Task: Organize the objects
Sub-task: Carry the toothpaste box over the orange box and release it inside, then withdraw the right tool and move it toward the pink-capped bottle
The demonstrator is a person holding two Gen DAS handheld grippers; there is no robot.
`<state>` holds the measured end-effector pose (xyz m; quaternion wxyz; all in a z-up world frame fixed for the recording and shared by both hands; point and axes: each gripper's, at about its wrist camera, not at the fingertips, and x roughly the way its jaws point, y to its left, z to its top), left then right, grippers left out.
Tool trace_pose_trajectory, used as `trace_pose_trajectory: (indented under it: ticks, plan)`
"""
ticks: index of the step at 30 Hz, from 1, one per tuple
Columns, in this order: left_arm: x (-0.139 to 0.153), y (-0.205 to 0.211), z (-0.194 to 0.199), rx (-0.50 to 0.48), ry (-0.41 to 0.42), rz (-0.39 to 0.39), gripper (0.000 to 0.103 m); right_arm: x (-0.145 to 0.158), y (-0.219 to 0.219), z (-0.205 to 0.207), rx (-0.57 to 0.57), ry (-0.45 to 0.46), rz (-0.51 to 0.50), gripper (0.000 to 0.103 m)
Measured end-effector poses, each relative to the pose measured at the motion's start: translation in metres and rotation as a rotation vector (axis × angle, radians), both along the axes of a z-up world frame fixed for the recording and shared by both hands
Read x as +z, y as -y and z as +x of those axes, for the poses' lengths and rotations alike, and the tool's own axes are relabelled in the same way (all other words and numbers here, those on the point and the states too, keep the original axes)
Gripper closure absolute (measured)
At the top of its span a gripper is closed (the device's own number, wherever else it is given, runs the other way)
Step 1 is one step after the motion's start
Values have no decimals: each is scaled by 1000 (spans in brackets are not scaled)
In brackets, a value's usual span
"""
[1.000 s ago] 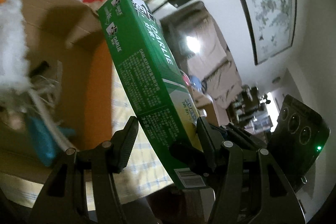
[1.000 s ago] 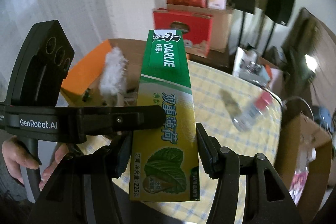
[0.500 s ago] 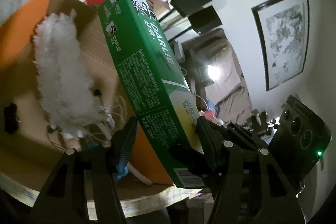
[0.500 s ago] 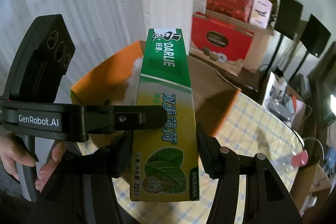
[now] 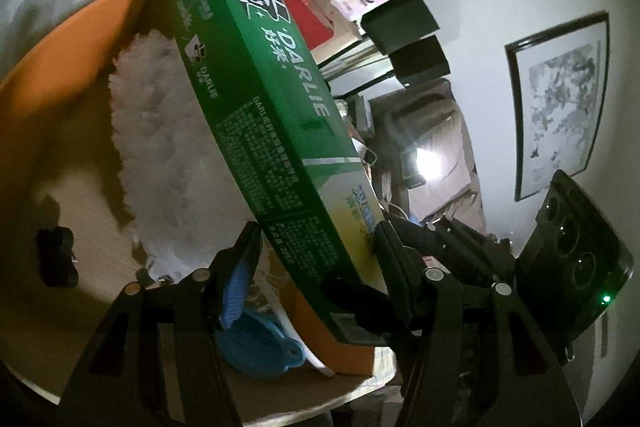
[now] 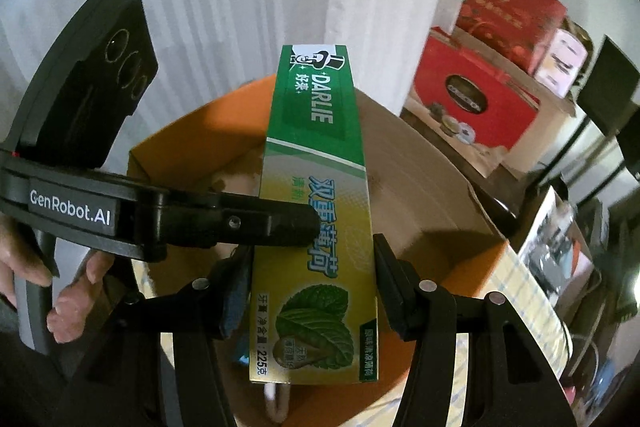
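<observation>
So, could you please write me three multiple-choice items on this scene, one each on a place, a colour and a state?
1. Where is the white fluffy duster?
A. inside the orange cardboard box
B. on the floor
C. on the red boxes

2. What colour is the top part of the toothpaste box?
A. blue
B. green
C. black

3. How is the toothpaste box held?
A. lying free on the table
B. by the right gripper alone
C. by both the left gripper and the right one

Answers: 1 A, the duster lies between the box's brown inner walls. 2 B, the DARLIE end is green. 3 C, each wrist view shows both grippers' fingers against the box.
</observation>
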<state>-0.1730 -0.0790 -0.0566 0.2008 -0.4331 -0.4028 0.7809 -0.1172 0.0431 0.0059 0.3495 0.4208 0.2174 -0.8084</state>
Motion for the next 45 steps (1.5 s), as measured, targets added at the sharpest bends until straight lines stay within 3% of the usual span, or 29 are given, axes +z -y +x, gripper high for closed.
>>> trace_pose_trajectory:
  ticks: [5,12,17,22,27,31,34,40,45]
  plan:
    - [-8,16,0,25,11,-45,35,-12,10,-10,55,6,72,46]
    - [-9,36,8,39,12,-68,31,-25,6,-27,91,12,166,45]
    - [-7,39,9,33,4,-60,29,-39,4,-43,82,-46,287,42]
    - [-6,32,10,9,3,-71,29,-52,6,-55,33,-213,428,40]
    - [-3,29,14,-1,0,-84,28,-57,-2,-71,-56,-222,420,41]
    - [5,24,16,-11,-17,-146,23,-48,-13,-68,-131,-200,316,41]
    - [12,19,19,-16,-32,-194,13,-38,-19,-61,-169,-142,202,41]
    - [28,12,27,-16,-58,-272,2,-22,-34,-33,-237,-96,91,34]
    - [39,5,35,-22,-76,-333,1,-13,-56,-9,-307,-68,32,22]
